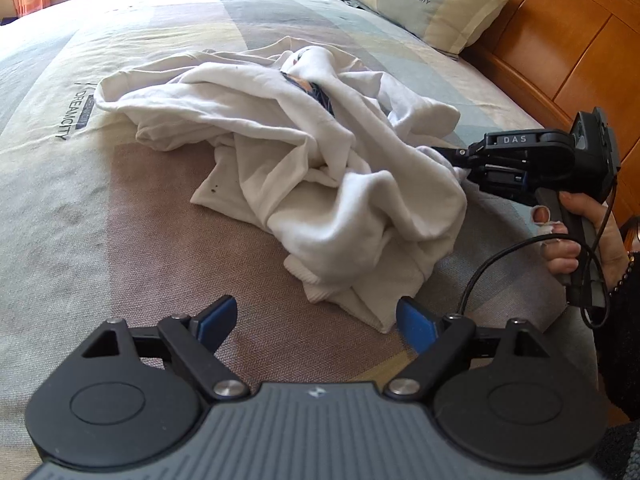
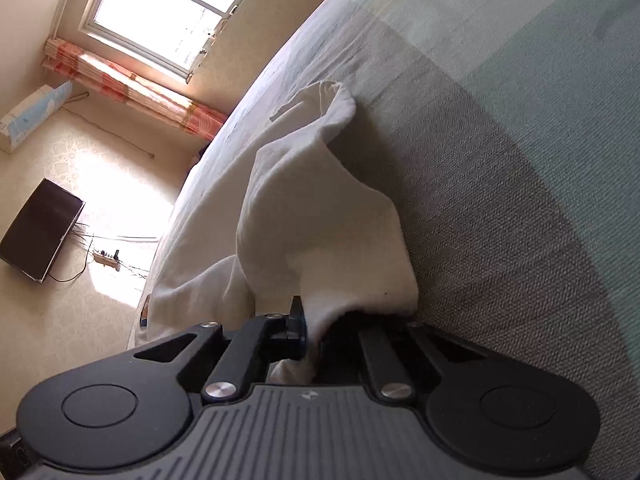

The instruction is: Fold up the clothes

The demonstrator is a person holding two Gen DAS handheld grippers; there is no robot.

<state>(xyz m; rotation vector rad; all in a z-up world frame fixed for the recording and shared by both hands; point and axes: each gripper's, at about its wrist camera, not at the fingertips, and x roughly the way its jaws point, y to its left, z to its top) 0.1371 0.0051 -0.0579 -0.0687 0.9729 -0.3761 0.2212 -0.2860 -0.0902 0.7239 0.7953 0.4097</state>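
White garment point(image 1: 304, 152) lies crumpled on the bed point(image 1: 120, 208), below the pillow point(image 1: 432, 0). Right gripper point(image 1: 460, 162), held in a hand point(image 1: 584, 236), has its fingers clamped on a fold at the garment's edge. Left gripper point(image 1: 316, 320) hovers just short of the hem, fingers spread wide, holding nothing.

window point(image 2: 168, 16): upper left, bright light coming in
curtain point(image 2: 132, 88): orange, under the window
floor point(image 2: 80, 168): pale, sunny patch
headboard point(image 1: 560, 40): brown wood, upper right
pillow point(image 1: 424, 0): top middle

The garment point(image 1: 304, 160) lies mid-bed point(image 1: 120, 220); pillow point(image 1: 432, 0) behind, headboard point(image 1: 560, 52) apparently rightward.
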